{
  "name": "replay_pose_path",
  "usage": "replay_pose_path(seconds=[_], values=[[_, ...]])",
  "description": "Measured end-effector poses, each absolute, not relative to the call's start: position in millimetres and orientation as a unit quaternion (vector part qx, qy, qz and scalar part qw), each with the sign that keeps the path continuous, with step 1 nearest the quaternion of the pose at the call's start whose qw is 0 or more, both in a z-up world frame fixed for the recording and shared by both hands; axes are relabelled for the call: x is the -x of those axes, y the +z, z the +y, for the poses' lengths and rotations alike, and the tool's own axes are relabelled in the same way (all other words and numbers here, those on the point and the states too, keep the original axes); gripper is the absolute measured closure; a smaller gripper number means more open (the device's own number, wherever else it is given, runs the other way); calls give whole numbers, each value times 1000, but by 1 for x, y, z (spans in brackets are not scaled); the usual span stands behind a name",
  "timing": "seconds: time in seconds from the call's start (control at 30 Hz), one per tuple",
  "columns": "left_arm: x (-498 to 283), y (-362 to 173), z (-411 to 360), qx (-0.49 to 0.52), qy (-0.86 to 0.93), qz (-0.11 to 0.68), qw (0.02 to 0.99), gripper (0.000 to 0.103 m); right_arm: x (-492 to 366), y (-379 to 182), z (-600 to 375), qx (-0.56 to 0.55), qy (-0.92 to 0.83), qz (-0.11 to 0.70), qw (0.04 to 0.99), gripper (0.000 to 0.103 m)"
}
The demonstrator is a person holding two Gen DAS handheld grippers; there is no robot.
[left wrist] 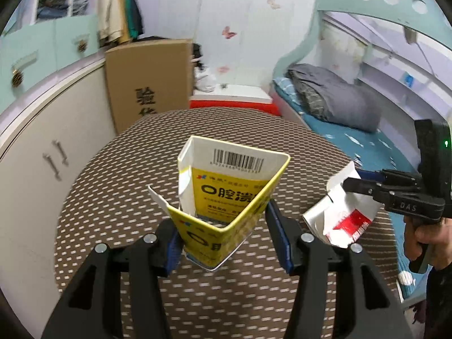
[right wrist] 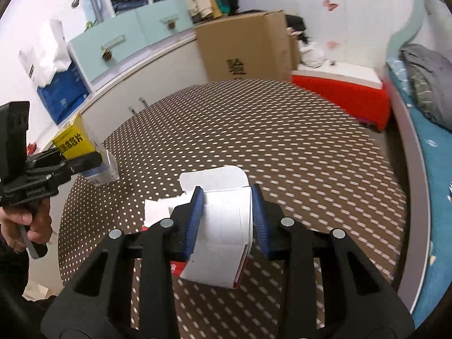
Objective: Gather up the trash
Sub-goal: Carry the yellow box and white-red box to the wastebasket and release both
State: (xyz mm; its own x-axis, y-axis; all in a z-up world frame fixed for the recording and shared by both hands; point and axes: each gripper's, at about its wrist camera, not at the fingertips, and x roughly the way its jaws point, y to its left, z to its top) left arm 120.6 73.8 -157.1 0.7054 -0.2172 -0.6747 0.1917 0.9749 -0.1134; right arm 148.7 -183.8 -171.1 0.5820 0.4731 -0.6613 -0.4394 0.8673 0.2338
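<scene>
Pickup looks done: left tongs (left wrist: 223,237) are clamped on the yellow carton (left wrist: 226,197), right tongs (right wrist: 226,220) on the white-and-red carton (right wrist: 223,231), both held above the dotted desk (right wrist: 282,141); no bin shows, so dropping them off remains.

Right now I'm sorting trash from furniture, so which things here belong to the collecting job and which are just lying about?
Job:
- yellow carton, held in the left gripper
- white and red carton, held in the right gripper

Lying about:
- cardboard box
- grey bedding
- red box
- dotted table
</scene>
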Motion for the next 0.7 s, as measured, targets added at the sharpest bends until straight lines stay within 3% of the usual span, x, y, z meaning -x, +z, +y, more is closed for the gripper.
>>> replay_pose_path(seconds=[0.5,0.7], values=[[-131,-130,-89,-32,-229,354,906,50,-116,-149,-370,-111,88,338,931,69],[-136,-131,-157,-47,-262,363,893,50,-119,-210,-454,-174,-11,391,904,69]])
